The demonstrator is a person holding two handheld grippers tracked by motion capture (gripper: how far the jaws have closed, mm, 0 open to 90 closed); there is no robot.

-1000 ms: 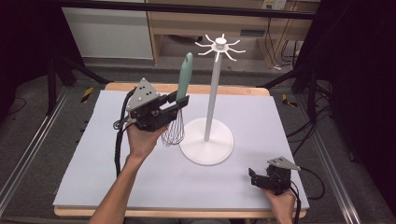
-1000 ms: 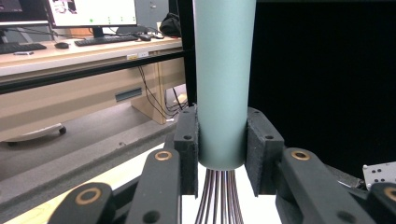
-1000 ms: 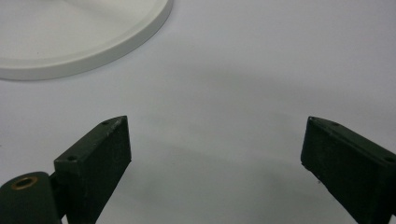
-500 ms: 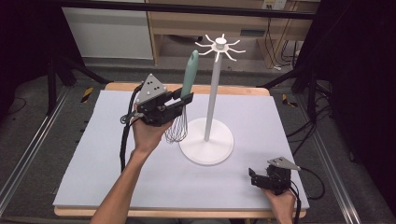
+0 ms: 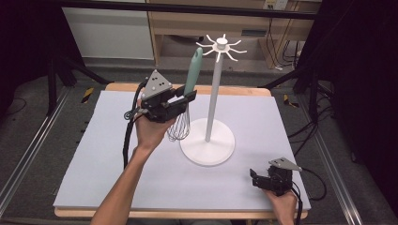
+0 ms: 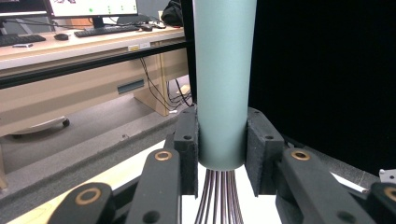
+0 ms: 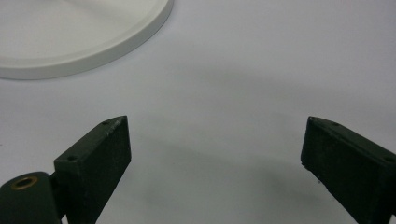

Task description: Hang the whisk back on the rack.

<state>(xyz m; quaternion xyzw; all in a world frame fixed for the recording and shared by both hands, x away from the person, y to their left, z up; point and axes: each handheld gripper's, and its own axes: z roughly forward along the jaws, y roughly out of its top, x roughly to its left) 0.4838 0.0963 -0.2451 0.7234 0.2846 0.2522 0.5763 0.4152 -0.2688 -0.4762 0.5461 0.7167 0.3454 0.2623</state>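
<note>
Left gripper: raised above the mat, jaws pinching the whisk by its green handle, wires down, just left of the rack pole. Right gripper: jaws spread, low at the mat's near right corner, near the rack base.

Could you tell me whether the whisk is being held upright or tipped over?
Upright: the whisk has its green handle up and wires down, clamped in the left gripper.

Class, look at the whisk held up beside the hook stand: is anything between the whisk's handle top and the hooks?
Nothing visible does. The left tongs hold the whisk upright, its tip just left of the hooks, open air between.
</note>
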